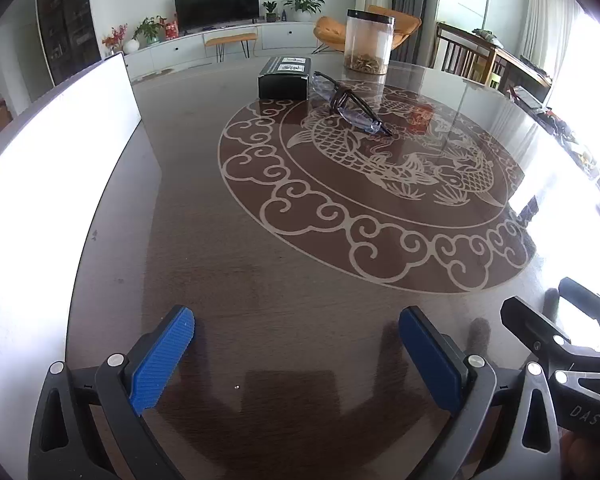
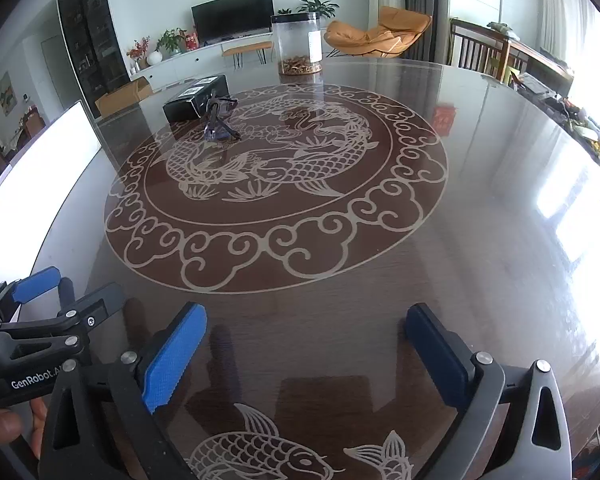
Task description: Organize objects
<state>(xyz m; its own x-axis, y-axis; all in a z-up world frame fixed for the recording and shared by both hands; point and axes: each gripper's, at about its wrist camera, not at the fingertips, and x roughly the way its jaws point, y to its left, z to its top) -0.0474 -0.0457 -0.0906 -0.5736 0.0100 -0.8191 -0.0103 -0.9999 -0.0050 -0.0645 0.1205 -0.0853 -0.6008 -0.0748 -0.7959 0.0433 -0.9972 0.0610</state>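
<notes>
Glasses (image 1: 350, 110) lie folded on the far half of the table (image 1: 228, 264), dark-framed with clear bluish lenses and thin black arms crossed over each other. They rest on the edge of the pale fish-and-cloud pattern inlaid in the round centre of the tabletop. Just beside them, touching or nearly so, sits a small black box (image 1: 286, 78), rectangular, matte, with white labels on its top face. Farther back stands a clear cylindrical jar (image 1: 368, 42) with a black lid, holding a shallow layer of brownish bits at the bottom.

Both grippers hover low over the near edge of the table, well apart from the glasses. The left gripper (image 1: 296, 356) has its jaws spread wide and holds nothing; the glasses lie ahead of it and a little to its right. The right gripper (image 2: 306, 356) is likewise spread and empty; from the right wrist view the glasses (image 2: 220, 126) and box (image 2: 194, 104) sit far ahead and to its left, the jar (image 2: 298, 44) beyond them.

Gripper fingers (image 1: 162, 360) carry blue ribbed rubber pads on black and grey plastic frames with round metal pins. The tabletop is dark brown wood grain under a glossy, reflective sheet that mirrors window light. A white flat panel (image 1: 60, 152) stands upright along the table's left side.
</notes>
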